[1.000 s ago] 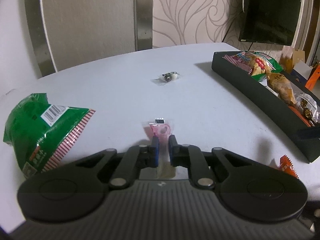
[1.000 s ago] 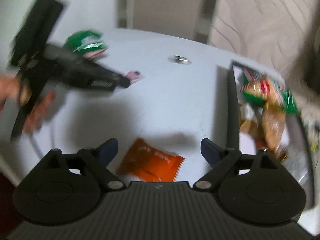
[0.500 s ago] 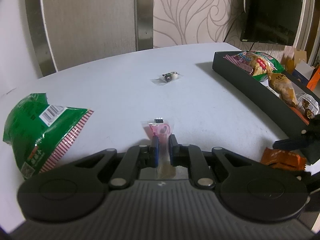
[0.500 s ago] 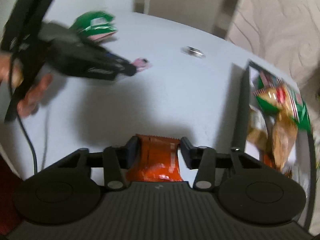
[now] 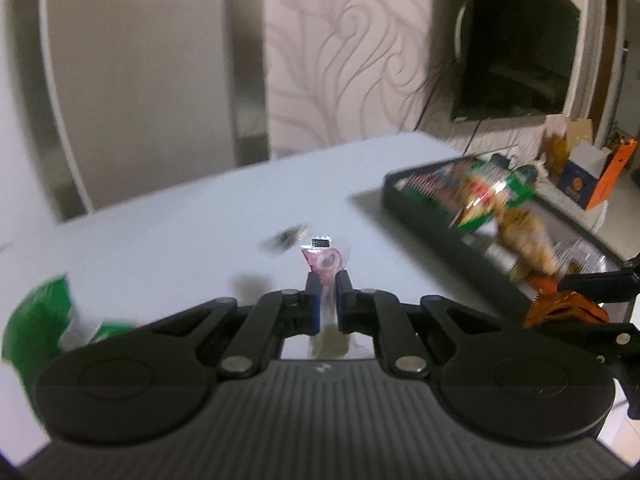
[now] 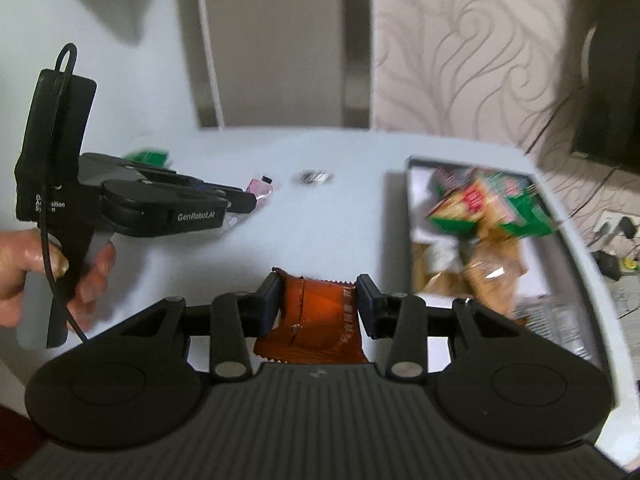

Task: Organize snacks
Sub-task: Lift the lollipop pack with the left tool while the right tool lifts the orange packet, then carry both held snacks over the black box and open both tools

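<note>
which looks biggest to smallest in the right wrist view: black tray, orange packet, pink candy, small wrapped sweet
1. black tray
2. orange packet, though it sits nearest the camera, which enlarges it
3. pink candy and small wrapped sweet: both tiny and blurred, too alike to rank

Black ribbed grippers (image 6: 318, 304), blue-padded fingers (image 5: 313, 306)

A matt black plastic gripper (image 6: 318, 306) with a ribbed body, a glossy, crinkled orange foil wrapper (image 6: 316, 320), a smooth white desk (image 5: 200, 232), and shiny plastic snack bags (image 6: 488, 208).
</note>
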A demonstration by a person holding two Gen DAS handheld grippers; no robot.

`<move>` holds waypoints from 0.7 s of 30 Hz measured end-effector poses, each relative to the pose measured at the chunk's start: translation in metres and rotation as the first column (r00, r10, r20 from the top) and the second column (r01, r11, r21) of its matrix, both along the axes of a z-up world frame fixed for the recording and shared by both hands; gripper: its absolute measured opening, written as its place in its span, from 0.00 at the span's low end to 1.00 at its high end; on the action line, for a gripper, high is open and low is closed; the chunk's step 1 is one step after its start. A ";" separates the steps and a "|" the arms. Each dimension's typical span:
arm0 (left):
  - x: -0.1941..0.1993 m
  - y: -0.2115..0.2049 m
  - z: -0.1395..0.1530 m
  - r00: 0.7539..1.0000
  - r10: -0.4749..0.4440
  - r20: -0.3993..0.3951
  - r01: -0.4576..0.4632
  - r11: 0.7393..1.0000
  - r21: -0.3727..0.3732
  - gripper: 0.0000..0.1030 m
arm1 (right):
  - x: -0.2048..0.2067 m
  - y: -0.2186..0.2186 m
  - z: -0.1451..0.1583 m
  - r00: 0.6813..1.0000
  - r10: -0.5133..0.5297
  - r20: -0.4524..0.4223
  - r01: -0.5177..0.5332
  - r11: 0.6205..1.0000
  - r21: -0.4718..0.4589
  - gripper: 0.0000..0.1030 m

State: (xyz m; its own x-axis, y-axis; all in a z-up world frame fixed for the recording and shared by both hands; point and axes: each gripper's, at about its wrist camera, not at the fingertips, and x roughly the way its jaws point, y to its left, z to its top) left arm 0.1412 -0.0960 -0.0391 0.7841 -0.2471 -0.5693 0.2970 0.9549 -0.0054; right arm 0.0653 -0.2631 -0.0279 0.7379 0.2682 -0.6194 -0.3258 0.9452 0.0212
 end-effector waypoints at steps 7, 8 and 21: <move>0.015 -0.057 0.020 0.995 -0.085 0.046 0.086 0.996 -0.013 0.11 | 0.005 -0.047 0.015 0.991 -0.128 0.040 0.128 0.992 0.000 0.45; 0.017 -0.067 0.022 0.994 -0.101 0.051 0.102 0.995 -0.014 0.11 | 0.007 -0.054 0.015 0.988 -0.148 0.039 0.149 0.989 -0.003 0.45; 0.045 -0.164 0.004 0.973 -0.230 0.006 0.230 0.973 -0.006 0.11 | 0.033 -0.115 -0.008 0.954 -0.299 0.007 0.298 0.950 -0.091 0.45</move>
